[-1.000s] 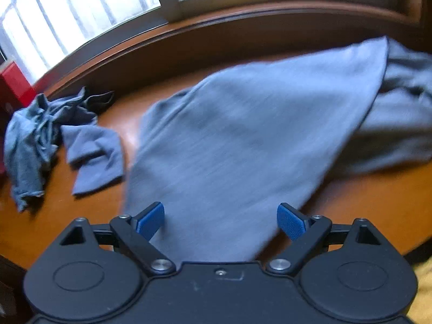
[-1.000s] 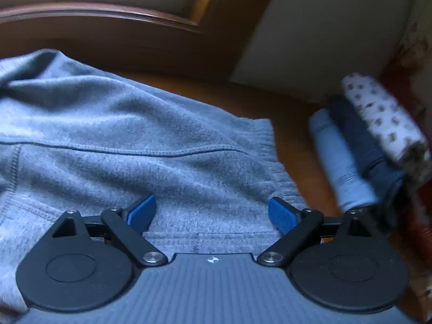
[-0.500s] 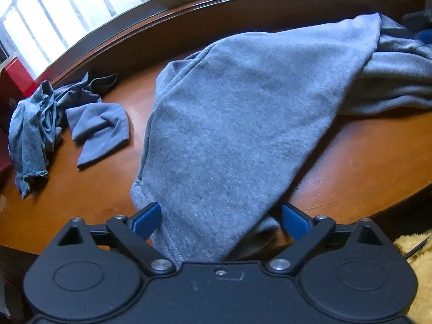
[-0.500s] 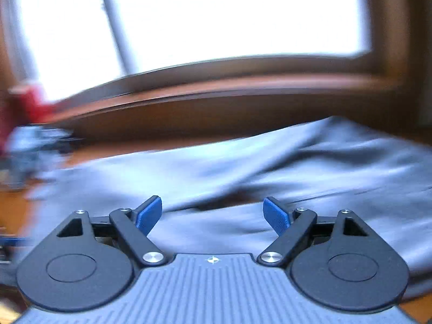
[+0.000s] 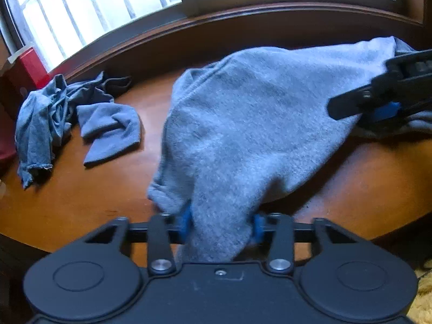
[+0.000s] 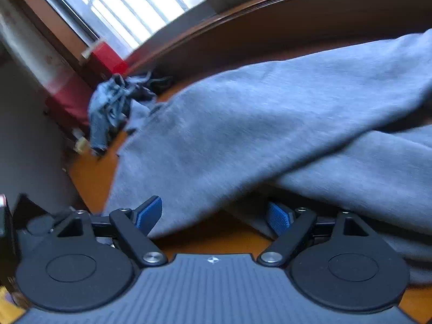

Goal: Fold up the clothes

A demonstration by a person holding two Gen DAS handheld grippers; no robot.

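1. Far left on the wooden table (image 5: 81,197), the crumpled denim-blue garment (image 5: 40,118) and the small folded grey piece (image 5: 110,132) lie just where they were a second ago; they wait their turn.
2. My left gripper (image 5: 221,224) has just been closing, and its blue pads now pinch the near end of the grey sweatshirt (image 5: 256,124), which a moment back lay loose between spread jaws. That gives me one anchored end for the fold.
3. The sweatshirt runs from that pinch up across the table toward the window sill (image 5: 270,10), bunched at the right.
4. My right gripper (image 6: 213,216) has swung round from the stacked clothes to face the sweatshirt; its jaws have been narrowing yet stand apart. An edge seems to lie between them, though blur hides whether the pads touch it. I judge that grab comes next.
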